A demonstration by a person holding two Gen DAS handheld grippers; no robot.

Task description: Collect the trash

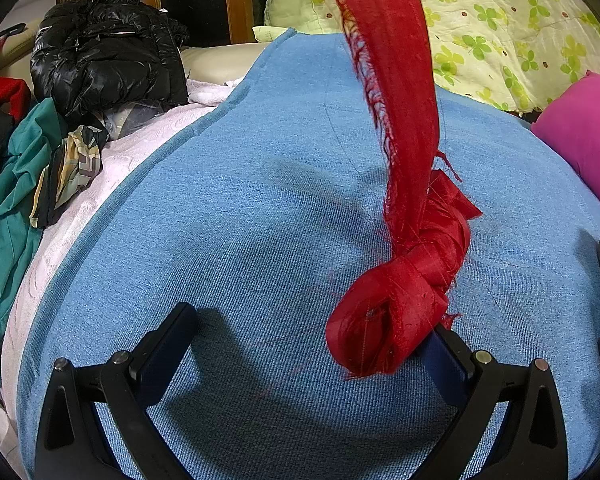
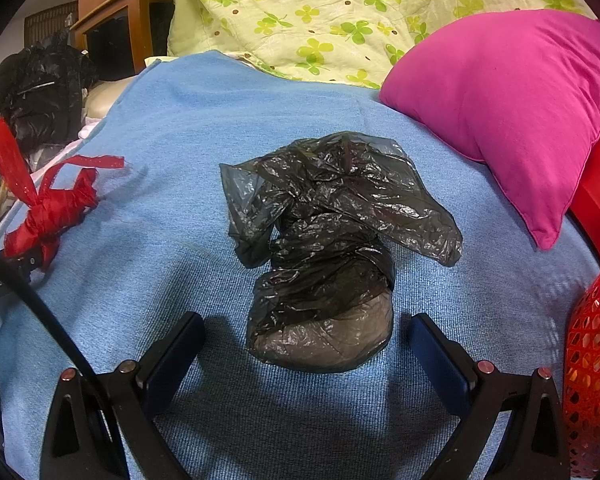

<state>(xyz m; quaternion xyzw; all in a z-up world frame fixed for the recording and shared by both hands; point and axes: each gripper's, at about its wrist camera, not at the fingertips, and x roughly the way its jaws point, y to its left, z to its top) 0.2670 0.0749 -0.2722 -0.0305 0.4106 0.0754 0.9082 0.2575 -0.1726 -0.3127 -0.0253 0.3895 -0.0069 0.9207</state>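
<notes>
L gripper (image 1: 312, 344) was spread wide over the blue denim cloth (image 1: 240, 208), nothing pinched btwn its pads. A knotted red fabric strip (image 1: 404, 272) hung down from the top of the L view, its knot draped against the tip of the right-hand finger (image 1: 448, 360); can't tell if it was hooked on or just resting there. From the R view the same red strip (image 2: 50, 208) sat at the far left edge of the cloth, by the L gripper body.

R gripper (image 2: 306, 344) was also wide open, w/ a crumpled black plastic bag (image 2: 328, 248) lying on the cloth btwn and just ahead of its fingers, not touched by either. Pink pillow (image 2: 500, 108) lay behind-right, red mesh basket (image 2: 592, 360) at the R edge, floral quilt (image 2: 320, 12) at the back
</notes>
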